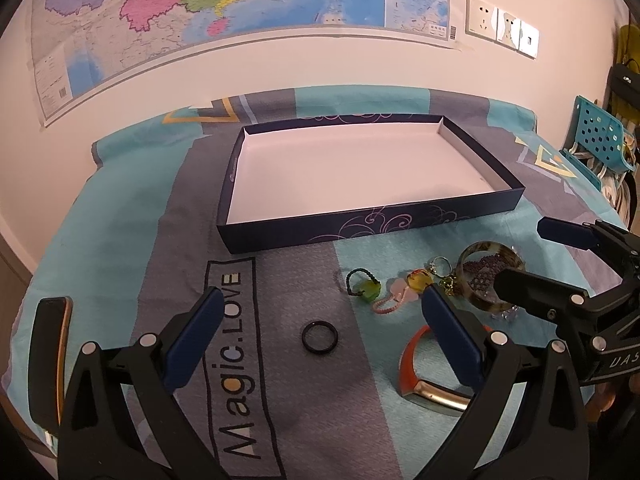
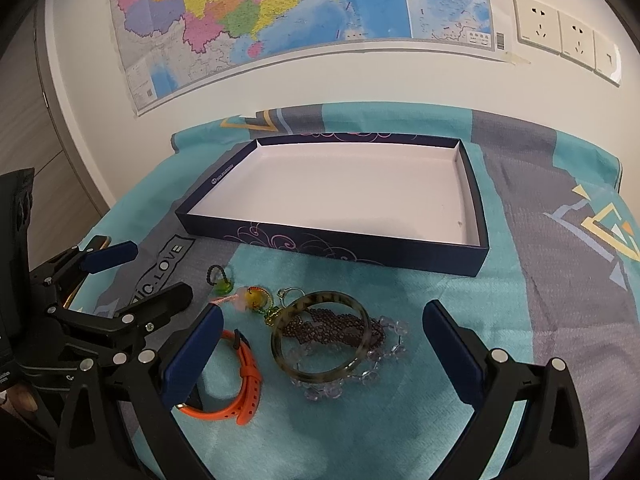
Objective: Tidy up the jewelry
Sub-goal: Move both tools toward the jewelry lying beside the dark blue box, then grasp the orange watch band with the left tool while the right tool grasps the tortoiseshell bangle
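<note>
An empty dark blue box with a white inside lies on the teal and grey cloth. In front of it jewelry is scattered: a black ring, a green bead ring, a yellow bead charm, an orange watch, and a mottled bangle over purple beads and a clear crystal bracelet. My left gripper is open above the black ring. My right gripper is open, straddling the bangle pile.
A phone lies at the cloth's left edge. The wall behind carries a map and sockets. A teal perforated basket stands off the right side. The cloth's edge falls away on the left.
</note>
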A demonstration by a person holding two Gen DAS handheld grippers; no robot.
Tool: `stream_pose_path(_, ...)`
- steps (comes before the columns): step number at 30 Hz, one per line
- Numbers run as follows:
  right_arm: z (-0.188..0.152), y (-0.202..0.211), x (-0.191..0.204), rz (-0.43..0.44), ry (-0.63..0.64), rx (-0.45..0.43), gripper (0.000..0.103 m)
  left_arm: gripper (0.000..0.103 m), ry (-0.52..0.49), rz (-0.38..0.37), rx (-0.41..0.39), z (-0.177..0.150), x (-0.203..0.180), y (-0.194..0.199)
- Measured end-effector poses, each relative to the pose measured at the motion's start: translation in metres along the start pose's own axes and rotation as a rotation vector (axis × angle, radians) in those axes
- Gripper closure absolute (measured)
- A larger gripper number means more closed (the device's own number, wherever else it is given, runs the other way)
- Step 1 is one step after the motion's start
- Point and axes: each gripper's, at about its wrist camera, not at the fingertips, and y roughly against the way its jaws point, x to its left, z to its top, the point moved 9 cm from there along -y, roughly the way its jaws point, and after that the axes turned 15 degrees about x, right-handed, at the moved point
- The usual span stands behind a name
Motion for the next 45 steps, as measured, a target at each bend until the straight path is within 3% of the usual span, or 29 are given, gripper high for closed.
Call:
stream_pose_path(19, -0.004, -0.001, -0.002, -0.001, 0.007, 0.012, 0.010, 0.006, -0.040, -0.030, 0.012, -0.004, -0.010, -0.002)
stream_pose_path(22, -0.007, -0.002, -0.006, 0.003, -0.001, 0.023, 0.017, 0.006, -0.057, -0.041, 0.017, -0.006, -0.013, -0.003)
stream_pose_path(28, -0.016, -0.008, -0.015, 0.017, -0.029, 0.061, 0.043, 0.006, -0.085, -0.078, 0.023, -0.009, -0.018, -0.003)
stream_pose_path(33, -0.021, -0.009, -0.018, 0.029, -0.036, 0.080, 0.072, 0.009, -0.128, -0.103, 0.013, -0.012, -0.026, 0.001)
stream_pose_path(35, -0.023, -0.009, -0.018, 0.030, -0.035, 0.087, 0.075, 0.018, -0.145, -0.119, 0.015, -0.014, -0.029, 0.002)
stream_pose_path(42, -0.025, -0.008, -0.020, 0.022, -0.031, 0.099, 0.090, 0.034, -0.214, -0.208, 0.047, -0.023, -0.046, 0.001)
stream_pose_path(45, -0.025, -0.008, -0.022, 0.023, -0.032, 0.102, 0.091, 0.044, -0.242, -0.230, 0.062, -0.027, -0.053, -0.001)
